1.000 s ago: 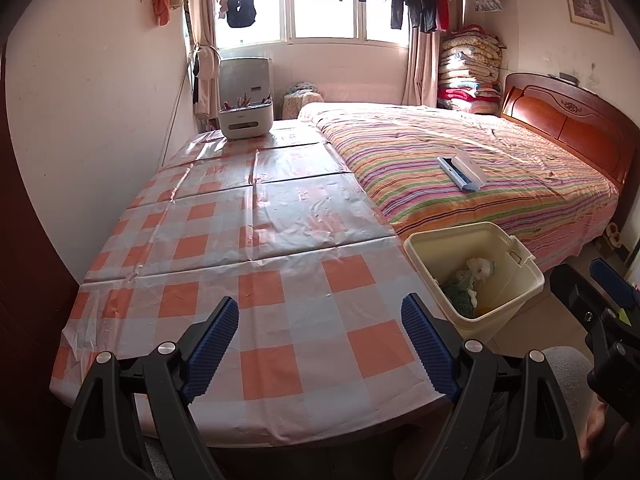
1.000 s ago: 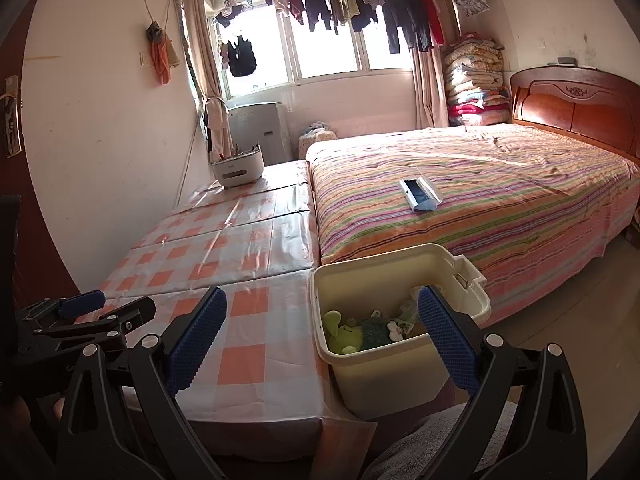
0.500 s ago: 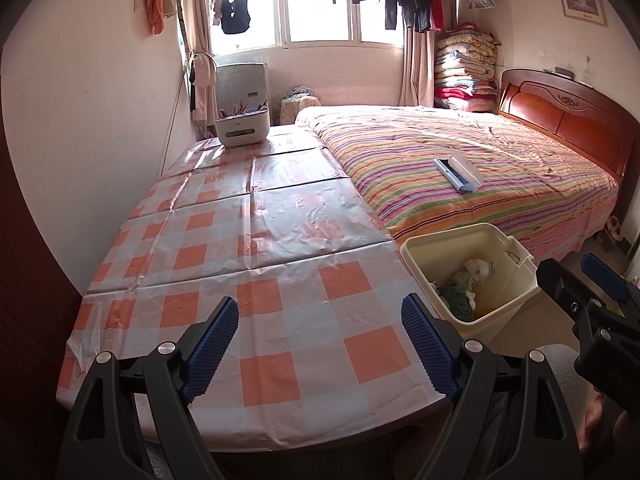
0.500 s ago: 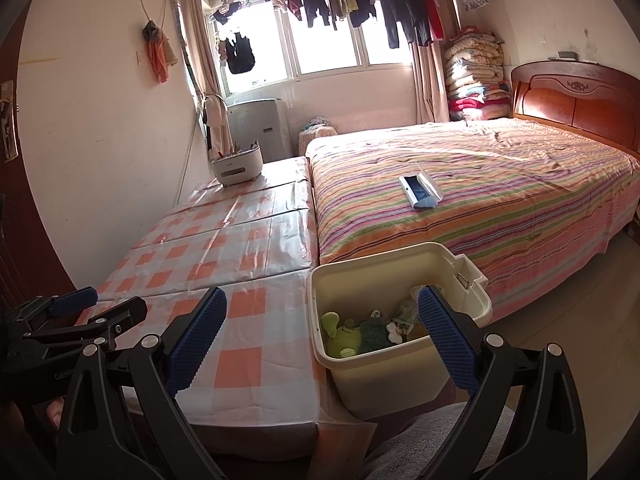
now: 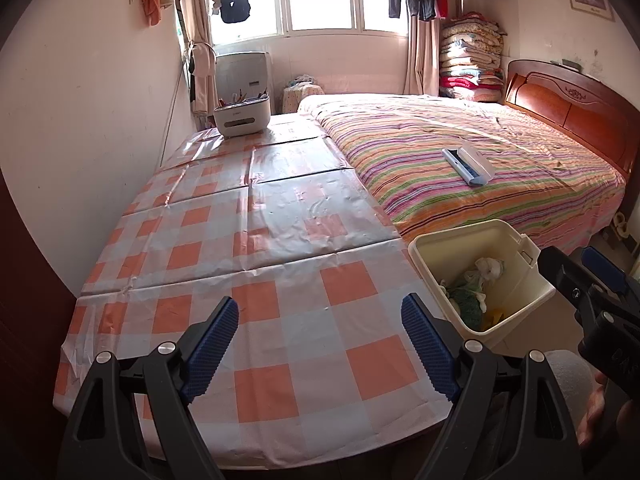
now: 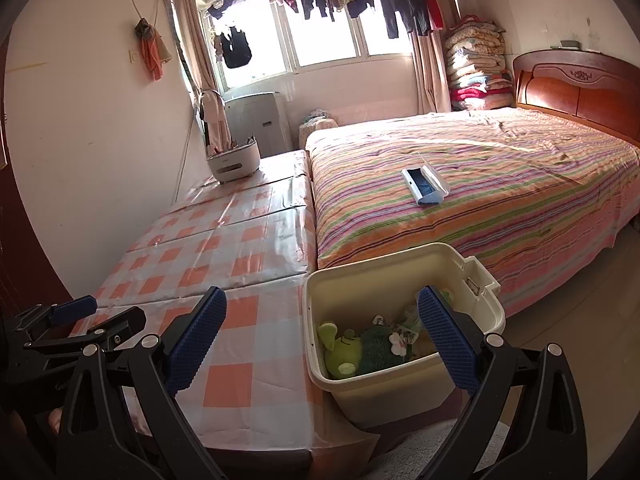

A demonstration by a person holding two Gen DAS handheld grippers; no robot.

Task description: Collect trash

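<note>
Both claws, left gripper (image 5: 320, 334) and right gripper (image 6: 322, 334), hang spread apart and empty. The trash sits in the bin (image 6: 486, 306) beside the table (image 5: 224, 264). A careless swing could knock that bin over, I think.

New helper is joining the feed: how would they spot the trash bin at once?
Start from the striped bed. At its near corner, beside the checked table, stands the cream bin. It is the only open-topped tub, with a green plush toy inside.
</note>
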